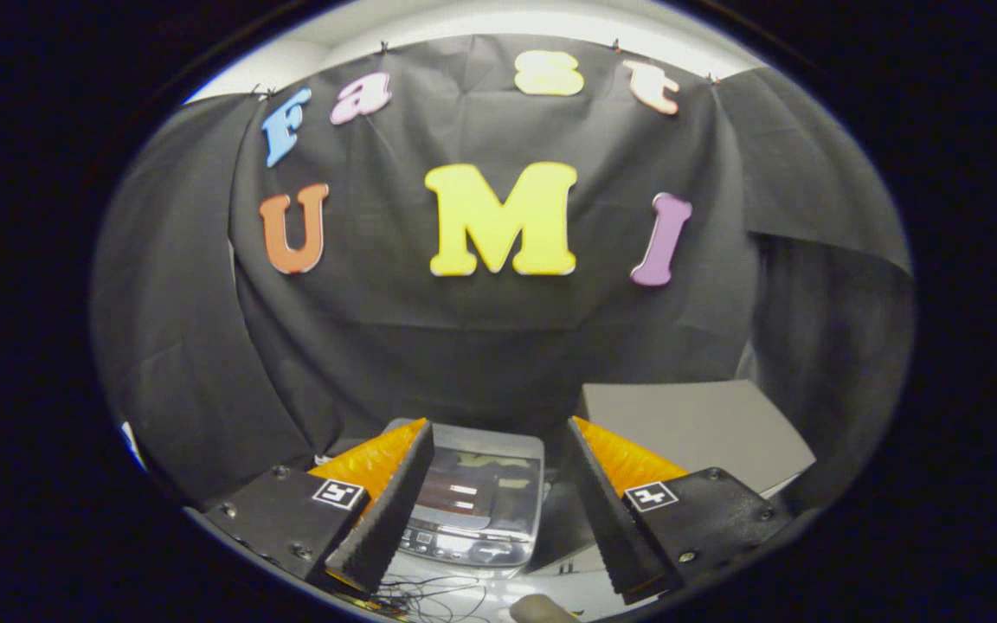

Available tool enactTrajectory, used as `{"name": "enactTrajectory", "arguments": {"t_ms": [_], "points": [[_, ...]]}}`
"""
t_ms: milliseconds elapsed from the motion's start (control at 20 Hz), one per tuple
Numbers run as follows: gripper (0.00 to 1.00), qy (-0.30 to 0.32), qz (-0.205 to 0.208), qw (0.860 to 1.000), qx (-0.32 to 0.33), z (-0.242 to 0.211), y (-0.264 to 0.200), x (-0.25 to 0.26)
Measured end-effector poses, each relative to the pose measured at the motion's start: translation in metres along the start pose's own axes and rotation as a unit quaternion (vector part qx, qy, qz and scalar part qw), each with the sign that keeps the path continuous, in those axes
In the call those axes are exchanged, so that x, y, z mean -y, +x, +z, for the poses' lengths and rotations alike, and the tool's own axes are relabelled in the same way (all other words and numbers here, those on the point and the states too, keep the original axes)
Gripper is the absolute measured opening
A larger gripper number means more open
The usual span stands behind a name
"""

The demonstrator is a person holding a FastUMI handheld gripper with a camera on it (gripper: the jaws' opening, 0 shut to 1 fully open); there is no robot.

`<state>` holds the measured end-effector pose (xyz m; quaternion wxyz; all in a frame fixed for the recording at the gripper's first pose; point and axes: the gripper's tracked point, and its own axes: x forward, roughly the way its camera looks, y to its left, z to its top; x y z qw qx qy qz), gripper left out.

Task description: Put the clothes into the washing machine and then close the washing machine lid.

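A small grey washing machine stands on the table below me, seen between and just beyond my fingers. Its dark glossy lid lies flat and shut, with a control panel along its near edge. My gripper hangs above it, open, with nothing between the fingers. A bit of brownish-grey cloth shows below the fingers, near the table's front; what it is I cannot tell.
A grey box stands to the right of the washing machine, beyond my right finger. Thin dark wires lie on the white table in front of the machine. The black cloth wall closes the back and both sides.
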<state>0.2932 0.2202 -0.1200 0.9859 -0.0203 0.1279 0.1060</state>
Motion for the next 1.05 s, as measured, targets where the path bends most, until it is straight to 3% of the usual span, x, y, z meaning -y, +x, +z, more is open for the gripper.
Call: {"name": "enactTrajectory", "arguments": {"t_ms": [300, 550, 850, 1050], "points": [[0.99, 0.008, -0.023, 0.996, 0.09, 0.049, -0.122, 0.067], [0.99, 0.014, -0.05, 0.989, 0.14, 0.063, -0.204, 0.134], [1.0, 0.029, -0.053, 0.987, 0.151, 0.037, -0.281, 0.205], [1.0, 0.04, -0.036, 0.988, 0.144, 0.01, -0.311, 0.224]]}}
